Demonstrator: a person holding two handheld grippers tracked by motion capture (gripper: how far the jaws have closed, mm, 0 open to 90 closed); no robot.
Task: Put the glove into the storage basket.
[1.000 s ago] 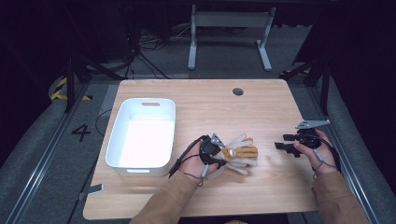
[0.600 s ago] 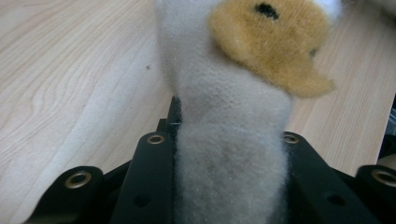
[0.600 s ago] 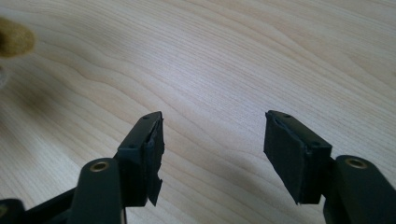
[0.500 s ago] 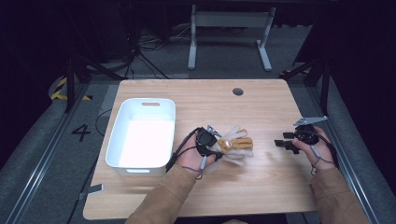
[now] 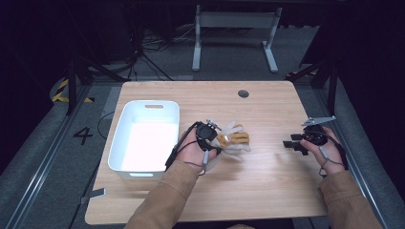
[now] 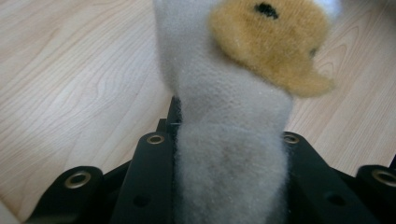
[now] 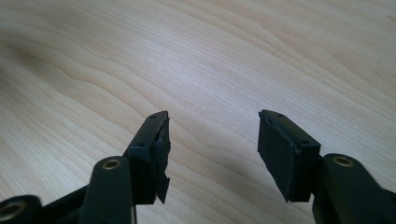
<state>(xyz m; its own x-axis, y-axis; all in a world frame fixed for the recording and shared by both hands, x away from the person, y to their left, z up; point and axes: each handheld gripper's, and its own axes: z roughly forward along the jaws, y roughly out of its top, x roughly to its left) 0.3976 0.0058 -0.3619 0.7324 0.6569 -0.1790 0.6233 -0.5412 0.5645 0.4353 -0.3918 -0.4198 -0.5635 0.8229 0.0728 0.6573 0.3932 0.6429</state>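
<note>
Near the middle of the table (image 5: 267, 191), just right of the white bin (image 5: 143, 136), a plush toy (image 5: 232, 140) is held by the left gripper (image 5: 216, 139). In the high view the toy is seen only as a small pale and tan bundle lying on the wood beside the left hand (image 5: 193, 148). Its texture is given by the left gripper view: a grey fuzzy limb is clamped between the two black jaws, with a tan patch bearing a black dot above it. The right gripper (image 5: 293, 143) is seen at the table's right side, well apart from the toy, held in the right hand (image 5: 322, 143). In the right gripper view its jaws are spread wide over bare wood, with nothing between them; this gap is too small to be judged from above. A painted "4" (image 5: 82, 135) can be read on the floor left of the table. No other writing is legible.
</note>
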